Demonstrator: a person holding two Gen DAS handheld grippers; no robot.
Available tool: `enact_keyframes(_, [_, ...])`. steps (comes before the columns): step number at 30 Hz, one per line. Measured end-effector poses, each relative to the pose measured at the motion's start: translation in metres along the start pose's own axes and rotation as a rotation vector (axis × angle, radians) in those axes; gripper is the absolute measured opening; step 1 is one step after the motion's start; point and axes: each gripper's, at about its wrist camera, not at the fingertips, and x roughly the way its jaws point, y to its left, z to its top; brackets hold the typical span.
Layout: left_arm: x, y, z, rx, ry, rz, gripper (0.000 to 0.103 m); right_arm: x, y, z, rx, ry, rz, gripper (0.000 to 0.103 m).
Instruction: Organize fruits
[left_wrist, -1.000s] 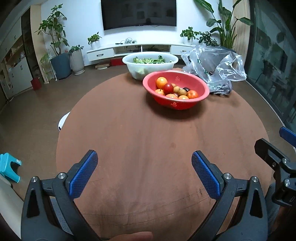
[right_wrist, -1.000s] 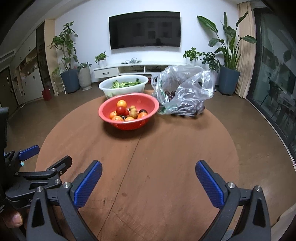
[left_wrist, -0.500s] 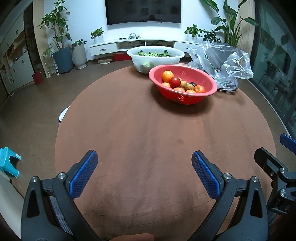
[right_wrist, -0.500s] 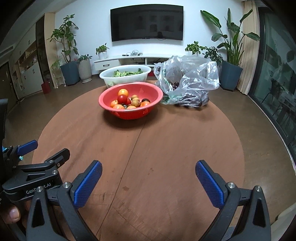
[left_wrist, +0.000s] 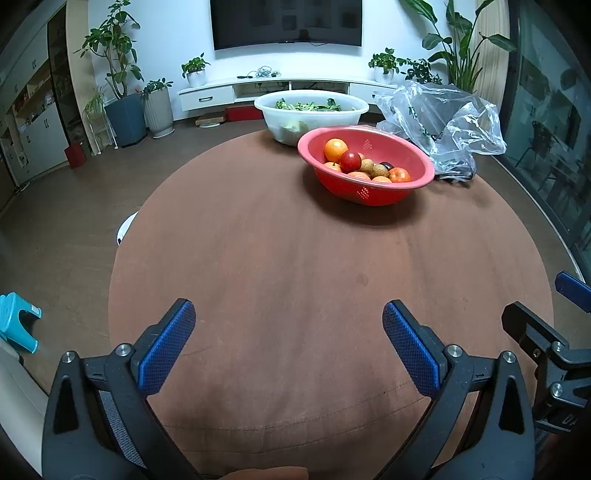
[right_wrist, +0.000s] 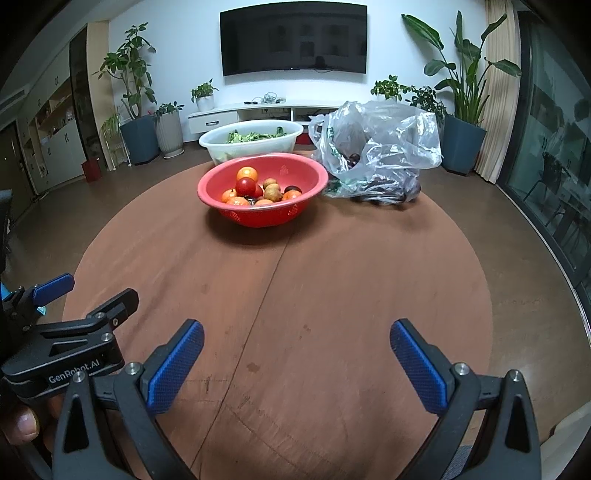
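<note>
Your left tongs (left_wrist: 288, 328) and right tongs (right_wrist: 295, 347) both stand wide and hold nothing, low over the near side of the bench (right_wrist: 332, 277), well apart from the red basin (right_wrist: 263, 218) of fruit on its far side. The fruit is heaped and round, so a grip off-centre may squirt a piece out. Reaching across, you could nudge the basin into the plastic bag (right_wrist: 384, 147) just beside it.

Both grippers are black plastic frames with triangular cut-outs and silver screws at the joints. Each finger carries a blue, cross-hatched pad (left_wrist: 168, 347). The left gripper (right_wrist: 62, 314) bears white "GenRobot.AI" lettering; the right gripper (right_wrist: 297, 363) matches it in build.
</note>
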Motion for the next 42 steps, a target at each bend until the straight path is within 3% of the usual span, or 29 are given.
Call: enact_keyframes(42, [0.0022, -0.0011, -0.0065, 0.003, 0.007, 0.005, 0.103, 0.0046, 0.0029, -0.0068, 0.002, 0.017, 0.001, 0.103])
